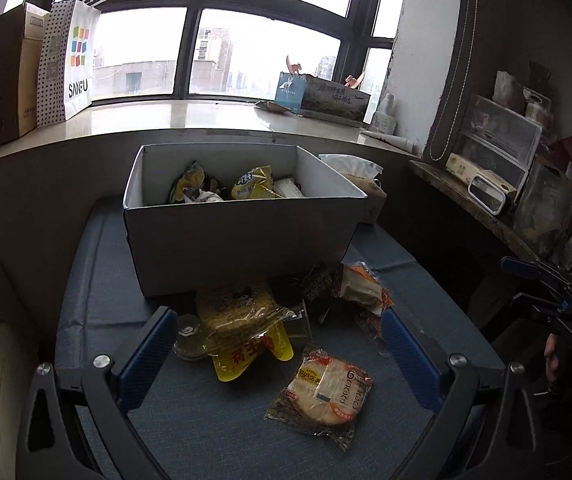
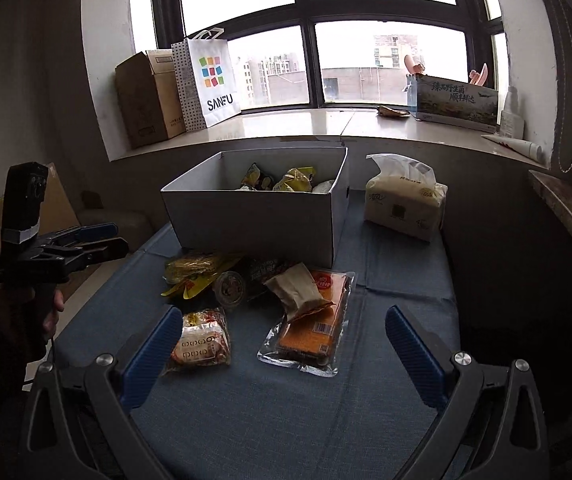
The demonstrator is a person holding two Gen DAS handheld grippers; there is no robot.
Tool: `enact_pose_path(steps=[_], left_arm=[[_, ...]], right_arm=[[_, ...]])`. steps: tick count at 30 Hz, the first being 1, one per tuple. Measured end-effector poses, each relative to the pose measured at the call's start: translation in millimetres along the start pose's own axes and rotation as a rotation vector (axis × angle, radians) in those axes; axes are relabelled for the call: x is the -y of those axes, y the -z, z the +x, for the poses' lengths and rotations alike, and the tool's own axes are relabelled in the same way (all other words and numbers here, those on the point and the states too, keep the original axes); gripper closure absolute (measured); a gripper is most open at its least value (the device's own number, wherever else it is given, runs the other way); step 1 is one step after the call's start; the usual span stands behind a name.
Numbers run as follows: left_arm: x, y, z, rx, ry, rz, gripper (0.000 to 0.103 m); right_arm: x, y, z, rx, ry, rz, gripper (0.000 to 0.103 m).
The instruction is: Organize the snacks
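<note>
A white box [image 1: 238, 236] [image 2: 254, 216] stands on the blue-clothed table and holds several snack packets. Loose snacks lie in front of it: a round cracker packet [image 1: 321, 392] [image 2: 202, 340], a yellow packet [image 1: 242, 328] [image 2: 198, 270], a small jelly cup [image 1: 190, 336] [image 2: 230, 288], an orange packet [image 2: 309, 324] [image 1: 361, 288] and a dark packet [image 1: 317, 280]. My left gripper [image 1: 278, 344] is open and empty, hovering over the yellow packet. My right gripper [image 2: 282, 344] is open and empty above the orange packet. The left gripper also shows at the left of the right wrist view [image 2: 102, 240].
A tissue pack [image 2: 403, 204] sits right of the box. The windowsill behind carries a SANFU bag [image 2: 210, 80], cardboard boxes [image 2: 146, 100] and a printed box [image 2: 457, 100]. A cluttered shelf [image 1: 497, 184] runs along the right.
</note>
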State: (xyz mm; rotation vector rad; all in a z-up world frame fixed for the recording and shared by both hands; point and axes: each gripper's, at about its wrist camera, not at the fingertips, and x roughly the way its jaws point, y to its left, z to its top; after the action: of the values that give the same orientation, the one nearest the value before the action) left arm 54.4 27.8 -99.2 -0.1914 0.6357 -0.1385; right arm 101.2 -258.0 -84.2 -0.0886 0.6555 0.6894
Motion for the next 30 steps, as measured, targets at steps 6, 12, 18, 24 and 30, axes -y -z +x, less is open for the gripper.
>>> enact_pose_path(steps=[6, 12, 18, 24, 30], left_arm=[[8.7, 2.3, -7.4, 0.024, -0.016, 0.0, 0.0], [3.1, -0.1, -13.8, 0.031, 0.008, -0.054, 0.0], [-4.5, 1.5, -24.1, 0.042, -0.025, -0.067, 0.0], [-19.8, 9.9, -33.1, 0.045, -0.048, -0.118, 0.0], [-34.5, 19.1, -36.5, 0.039, -0.065, -0.154, 0.0]], right_arm=[[3.0, 13.8, 0.1, 0.0, -0.001, 0.024, 0.0], [1.7, 15.2, 16.0, -0.023, -0.017, 0.031, 0.0], [-10.5, 9.1, 45.6, -0.076, -0.053, -0.004, 0.0], [-48.5, -1.6, 106.0, -0.202, -0.114, -0.146, 0.0], [-89.3, -24.0, 167.5, -0.248, -0.171, -0.222, 0.0]])
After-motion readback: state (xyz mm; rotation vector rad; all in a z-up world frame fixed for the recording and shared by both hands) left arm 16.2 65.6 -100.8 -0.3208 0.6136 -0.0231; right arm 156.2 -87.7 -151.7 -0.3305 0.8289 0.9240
